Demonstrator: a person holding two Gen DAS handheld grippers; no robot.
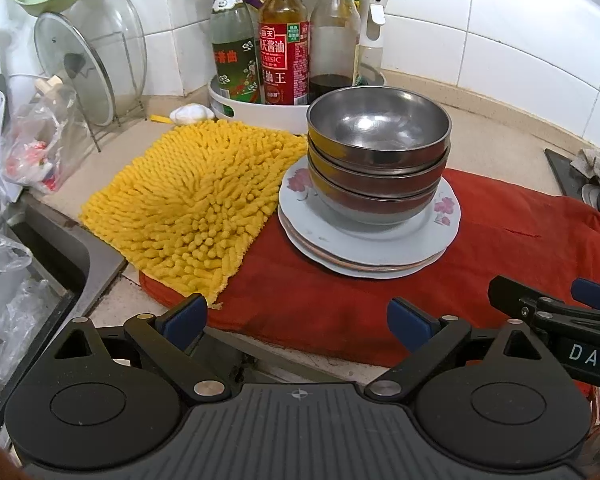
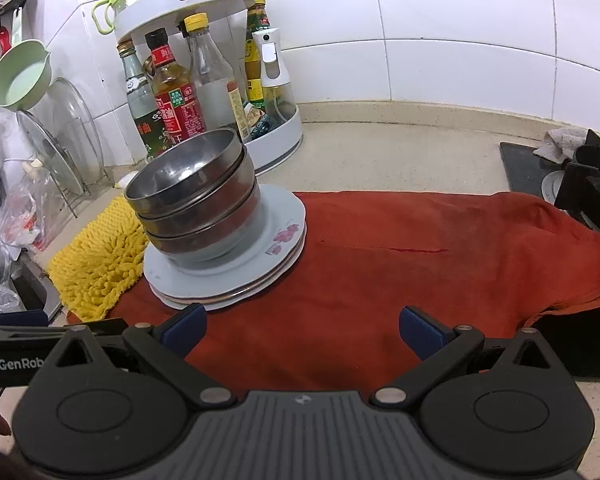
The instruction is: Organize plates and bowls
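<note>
I've got 3 steel bowls (image 1: 378,152) nested on the plates (image 1: 364,240), all sitting on the red cloth (image 1: 500,240) beside the yellow mat (image 1: 188,196); left gripper (image 1: 298,326) wide and empty, right gripper (image 2: 302,332) wide too, both short of the stack

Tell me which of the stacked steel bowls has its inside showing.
Only the top bowl of the three-bowl stack: its shiny interior faces up, open. The two beneath it show just their rims and outer walls, nested on the flowered plates.
</note>
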